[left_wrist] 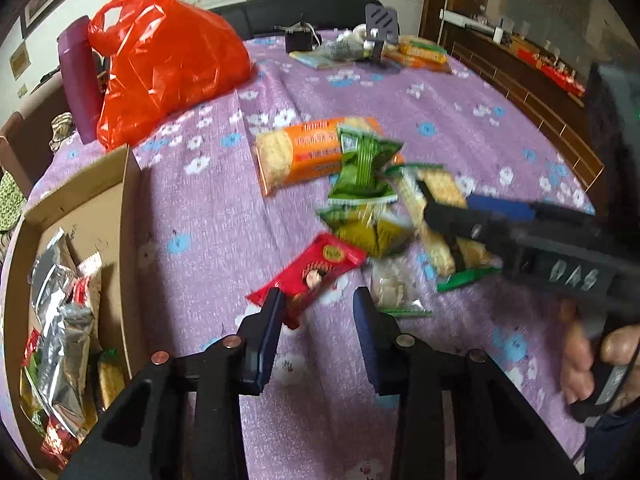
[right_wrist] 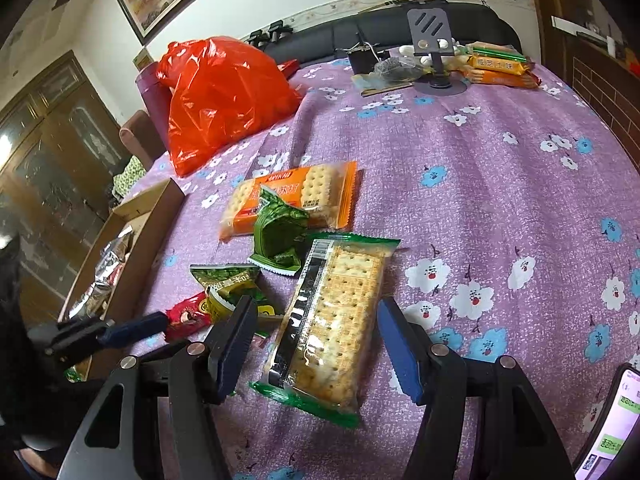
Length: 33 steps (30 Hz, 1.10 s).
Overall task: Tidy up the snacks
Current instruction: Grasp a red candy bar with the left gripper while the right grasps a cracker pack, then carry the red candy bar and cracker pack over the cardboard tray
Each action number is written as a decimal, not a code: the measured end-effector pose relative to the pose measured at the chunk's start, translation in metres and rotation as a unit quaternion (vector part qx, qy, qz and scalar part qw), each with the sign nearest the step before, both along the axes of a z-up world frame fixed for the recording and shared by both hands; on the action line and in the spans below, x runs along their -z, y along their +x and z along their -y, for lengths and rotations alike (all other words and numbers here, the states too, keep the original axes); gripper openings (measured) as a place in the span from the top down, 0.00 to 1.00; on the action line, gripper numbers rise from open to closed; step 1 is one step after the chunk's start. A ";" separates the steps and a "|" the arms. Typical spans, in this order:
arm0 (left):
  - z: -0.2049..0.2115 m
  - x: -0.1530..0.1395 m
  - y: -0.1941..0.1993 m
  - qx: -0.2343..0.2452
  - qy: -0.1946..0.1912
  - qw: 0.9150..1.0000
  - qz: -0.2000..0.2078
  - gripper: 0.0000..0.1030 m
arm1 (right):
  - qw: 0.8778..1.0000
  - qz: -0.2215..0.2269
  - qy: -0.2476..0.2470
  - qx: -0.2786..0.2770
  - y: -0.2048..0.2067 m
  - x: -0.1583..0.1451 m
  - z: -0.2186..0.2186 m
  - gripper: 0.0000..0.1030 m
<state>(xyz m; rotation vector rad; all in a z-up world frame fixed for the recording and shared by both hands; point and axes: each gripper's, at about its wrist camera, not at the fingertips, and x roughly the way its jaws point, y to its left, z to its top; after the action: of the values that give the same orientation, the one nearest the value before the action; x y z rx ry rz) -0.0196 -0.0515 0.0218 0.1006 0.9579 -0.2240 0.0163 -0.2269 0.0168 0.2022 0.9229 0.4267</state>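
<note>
Snack packs lie on a purple flowered cloth. A green-edged cracker pack lies between the open fingers of my right gripper, which also shows in the left wrist view. My left gripper is open, with a red snack pack at its fingertips; it also shows in the right wrist view. An orange cracker pack, a green pouch and an olive pouch lie beyond. A cardboard box at the left holds several snack packs.
A red plastic bag and a purple bottle stand at the back left. A phone stand, more cracker packs and small items sit at the far end. A lit phone is at the right edge.
</note>
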 end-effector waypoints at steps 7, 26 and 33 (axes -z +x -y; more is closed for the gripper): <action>0.004 0.010 0.016 -0.002 0.043 0.999 0.002 0.59 | 0.999 0.014 -0.046 -0.011 -0.003 0.003 -0.013 0.36; -0.002 0.005 -0.003 -0.057 -0.003 0.997 0.042 0.82 | 0.994 0.073 -0.079 0.015 -0.015 -0.010 -0.010 0.52; -0.002 -0.009 -0.013 -0.096 0.041 0.988 0.114 0.82 | 0.989 0.148 -0.023 -0.017 -0.037 -0.035 -0.015 0.52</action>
<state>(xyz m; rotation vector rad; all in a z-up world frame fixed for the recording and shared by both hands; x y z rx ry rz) -0.0323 -0.0496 0.0305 0.1070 0.7425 0.0048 -0.0208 -0.2121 0.0516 0.0769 0.6443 0.4533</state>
